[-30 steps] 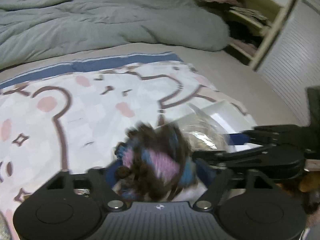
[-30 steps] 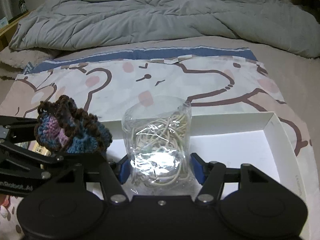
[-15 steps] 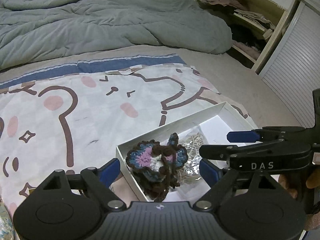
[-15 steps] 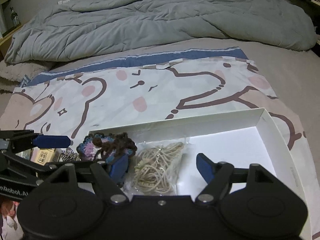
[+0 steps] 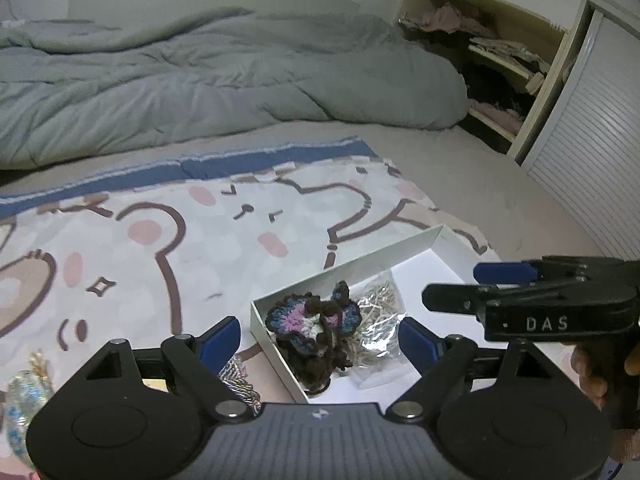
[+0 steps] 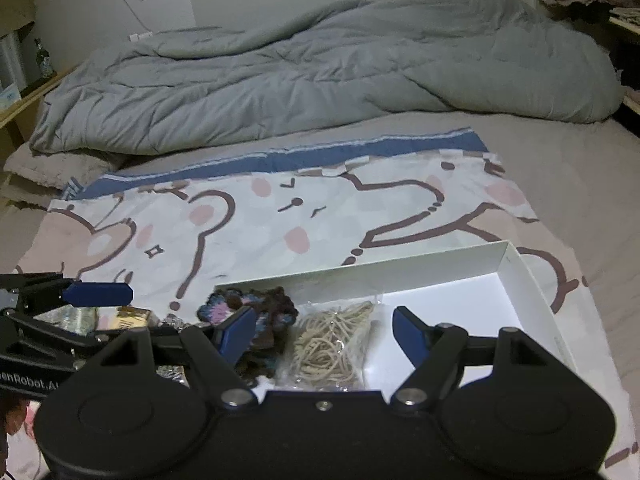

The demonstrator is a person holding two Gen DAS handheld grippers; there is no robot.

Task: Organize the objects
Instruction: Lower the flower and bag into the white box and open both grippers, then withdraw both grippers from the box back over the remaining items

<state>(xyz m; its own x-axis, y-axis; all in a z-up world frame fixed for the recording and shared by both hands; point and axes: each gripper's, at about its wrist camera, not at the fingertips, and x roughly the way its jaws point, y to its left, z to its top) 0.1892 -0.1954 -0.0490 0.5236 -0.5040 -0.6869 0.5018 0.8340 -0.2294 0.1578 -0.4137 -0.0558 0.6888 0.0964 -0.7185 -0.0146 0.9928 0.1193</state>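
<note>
A white open box (image 5: 360, 260) lies on the bear-print sheet. In its left end sit a brown, blue and pink crochet piece (image 5: 312, 320) and, beside it on the right, a clear bag of beige cord (image 5: 380, 320). My left gripper (image 5: 320, 336) hangs above the crochet piece, open, with nothing between its pads. In the right wrist view my right gripper (image 6: 324, 330) hovers open over the bag of cord (image 6: 332, 344), apart from it; the crochet piece (image 6: 272, 304) lies left of the bag. Each gripper shows in the other's view: the right gripper (image 5: 468, 286), the left gripper (image 6: 80, 308).
Left of the box (image 6: 520, 272) lie small items: a silver braided cord (image 5: 236, 376), a yellowish packet (image 6: 132, 316) and a clear bag with blue bits (image 5: 24, 400). A grey duvet (image 6: 320, 80) is heaped at the back. Shelves (image 5: 500, 60) and a louvred door (image 5: 592, 140) stand on the right.
The left gripper let go of the crochet piece and the right gripper opened off the bag of cord; both things now lie in the box. Both grippers rose and drew back.
</note>
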